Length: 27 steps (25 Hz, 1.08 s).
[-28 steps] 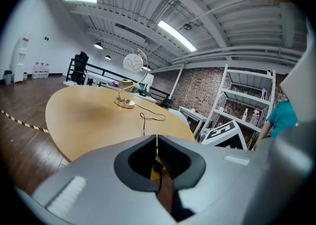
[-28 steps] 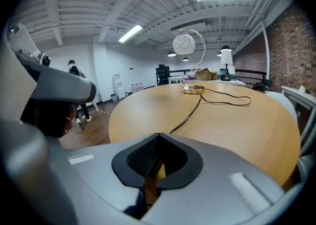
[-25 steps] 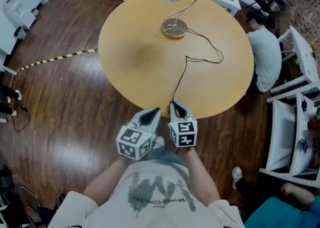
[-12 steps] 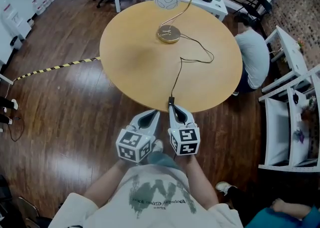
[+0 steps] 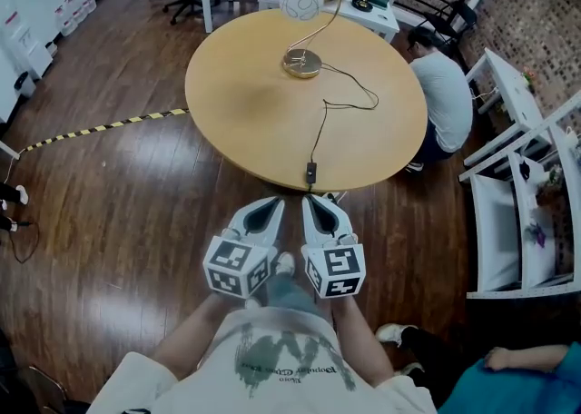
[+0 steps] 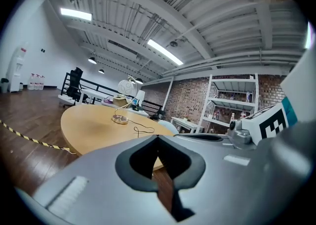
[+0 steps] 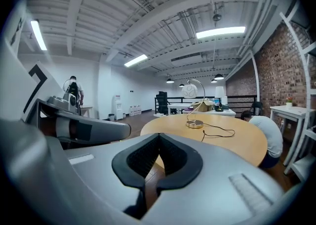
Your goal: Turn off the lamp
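Head view: left claw [image 5: 271, 203] and right claw [image 5: 313, 200] sit side by side at lower centre. Tips lie just short of the round bench [image 5: 241, 103] edge, touching nothing. Lamp [image 5: 301, 64] stands at upper centre, on the bench's far side. Its cord [image 5: 319, 133] trails to an inline switch [image 5: 310, 170] by the near edge.

Left gripper view: jaws clenched tip to tip, nothing between them.

Right gripper view: jaws likewise pressed together, empty. Lamp sits right of centre, well beyond them.

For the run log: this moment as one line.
left gripper shut, empty | right gripper shut, empty | both short of table | lamp far side | cord switch near edge, untouched
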{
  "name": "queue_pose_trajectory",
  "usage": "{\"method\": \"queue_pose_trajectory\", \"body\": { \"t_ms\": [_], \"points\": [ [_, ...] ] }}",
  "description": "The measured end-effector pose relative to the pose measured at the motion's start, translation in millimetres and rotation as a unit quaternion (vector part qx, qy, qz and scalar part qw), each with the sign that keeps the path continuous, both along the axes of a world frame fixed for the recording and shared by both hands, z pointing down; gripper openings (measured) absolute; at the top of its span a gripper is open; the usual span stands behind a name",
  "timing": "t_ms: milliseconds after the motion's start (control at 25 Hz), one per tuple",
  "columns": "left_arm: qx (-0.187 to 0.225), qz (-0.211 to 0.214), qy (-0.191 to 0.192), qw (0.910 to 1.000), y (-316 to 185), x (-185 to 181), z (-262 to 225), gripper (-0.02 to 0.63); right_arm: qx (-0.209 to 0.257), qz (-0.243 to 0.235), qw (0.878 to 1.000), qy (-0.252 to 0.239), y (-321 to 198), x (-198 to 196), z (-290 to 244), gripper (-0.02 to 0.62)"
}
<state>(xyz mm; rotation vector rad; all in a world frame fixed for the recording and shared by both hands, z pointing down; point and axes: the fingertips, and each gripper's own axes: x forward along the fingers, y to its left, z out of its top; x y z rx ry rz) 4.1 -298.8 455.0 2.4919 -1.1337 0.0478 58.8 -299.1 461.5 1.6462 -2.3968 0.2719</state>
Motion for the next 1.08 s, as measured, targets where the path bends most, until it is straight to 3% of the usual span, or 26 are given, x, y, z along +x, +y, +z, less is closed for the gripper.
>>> {"method": "queue_pose_trajectory", "body": {
  "t_ms": [480, 1080],
  "points": [
    [0.026, 0.003, 0.008, 0.9996, 37.5, -21.3, -24.2, -0.012, 0.036, 0.004, 0.999, -0.006, 48.3, -21.9, -31.0, -0.002],
    [0.03, 0.016, 0.019, 0.9992, 62.3, -19.4, -28.0, -0.012, 0.042, 0.011, 0.999, -0.009, 74.1, -22.9, -35.3, -0.002]
  ]
}}
